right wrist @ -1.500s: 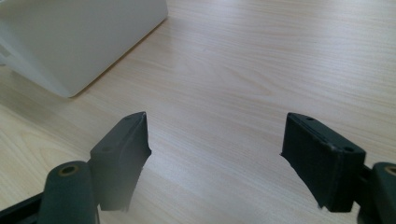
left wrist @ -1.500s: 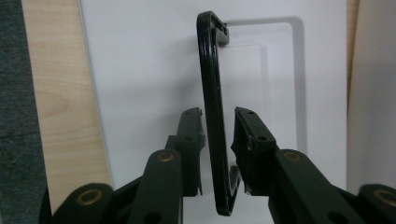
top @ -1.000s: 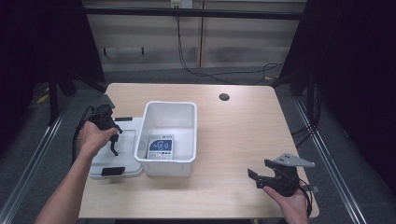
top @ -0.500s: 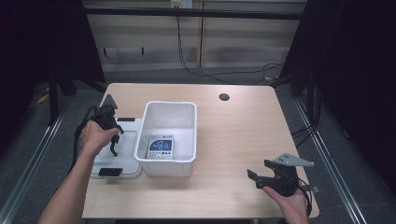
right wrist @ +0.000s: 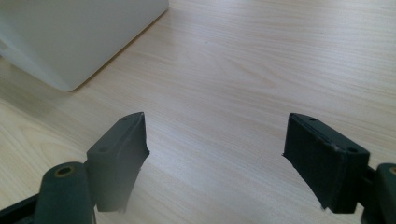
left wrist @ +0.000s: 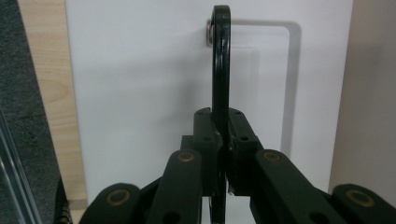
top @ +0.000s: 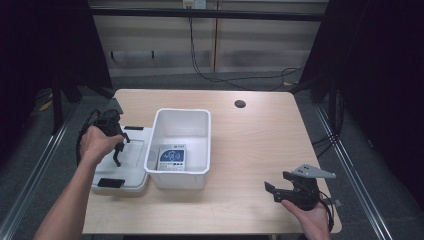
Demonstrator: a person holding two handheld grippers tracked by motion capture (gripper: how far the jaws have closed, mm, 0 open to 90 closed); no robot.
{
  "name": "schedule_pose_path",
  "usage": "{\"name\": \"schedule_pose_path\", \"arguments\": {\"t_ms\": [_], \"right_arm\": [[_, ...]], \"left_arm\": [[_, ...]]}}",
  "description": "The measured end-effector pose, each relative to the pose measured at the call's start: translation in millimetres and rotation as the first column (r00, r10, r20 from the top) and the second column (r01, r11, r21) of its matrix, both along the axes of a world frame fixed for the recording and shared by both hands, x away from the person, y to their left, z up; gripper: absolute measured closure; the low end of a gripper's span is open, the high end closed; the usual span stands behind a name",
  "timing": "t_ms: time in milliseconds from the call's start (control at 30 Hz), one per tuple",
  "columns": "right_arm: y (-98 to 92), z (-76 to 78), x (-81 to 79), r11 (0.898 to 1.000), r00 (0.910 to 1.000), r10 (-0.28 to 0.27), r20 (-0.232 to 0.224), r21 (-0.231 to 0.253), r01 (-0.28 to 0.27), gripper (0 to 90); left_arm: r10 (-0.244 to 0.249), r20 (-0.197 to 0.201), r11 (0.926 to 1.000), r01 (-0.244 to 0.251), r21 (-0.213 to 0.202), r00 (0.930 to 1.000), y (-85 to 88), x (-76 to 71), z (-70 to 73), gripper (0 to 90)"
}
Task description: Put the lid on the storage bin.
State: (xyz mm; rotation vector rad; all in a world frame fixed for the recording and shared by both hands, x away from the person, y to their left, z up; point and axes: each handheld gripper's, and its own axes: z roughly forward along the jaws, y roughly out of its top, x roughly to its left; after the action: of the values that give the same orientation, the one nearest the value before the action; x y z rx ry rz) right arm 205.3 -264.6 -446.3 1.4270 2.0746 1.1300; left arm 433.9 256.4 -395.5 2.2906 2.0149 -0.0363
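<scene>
since a second ago the left hand [top: 97, 142] has shifted only slightly over the lid, and the left gripper [left wrist: 223, 140] has drawn its jaws the last bit together; they now clamp on a thin black handle [left wrist: 221, 65] that stands on edge between the pads. in the left gripper view the handle rises from the jaws to a metal pivot on the white lid [top: 131, 165]. the lid lies flat near the left edge of the desk [top: 260, 130], touching the left wall of the white bin [top: 202, 145]; a black latch sits at each end of it. the bin stands open left of the desk's middle, with a small printed packet [top: 171, 157] flat on its floor. near the front right corner the right gripper [top: 281, 184] is held in place just above the wood, jaws wide apart with nothing between them, a corner of the bin ahead in its own view.
</scene>
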Motion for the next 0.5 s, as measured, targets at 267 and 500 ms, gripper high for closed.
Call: {"name": "schedule_pose_path", "arguments": {"t_ms": [267, 500], "right_arm": [[0.0, -0.2, 0.2, 1.000, 1.0000, -0.001, -0.002, -0.001, 0.001, 20.8], [-0.1, -0.3, 0.2, 1.000, 1.0000, -0.004, -0.004, -0.001, 0.004, 20.6]], "left_arm": [[-0.005, 0.007, 1.0000, 0.005, 0.002, 1.0000, 6.4, -3.8, 9.8, 84.7], [-0.003, 0.013, 1.0000, 0.003, 0.005, 0.9999, 9.2, -7.0, 20.6, 84.7]]}}
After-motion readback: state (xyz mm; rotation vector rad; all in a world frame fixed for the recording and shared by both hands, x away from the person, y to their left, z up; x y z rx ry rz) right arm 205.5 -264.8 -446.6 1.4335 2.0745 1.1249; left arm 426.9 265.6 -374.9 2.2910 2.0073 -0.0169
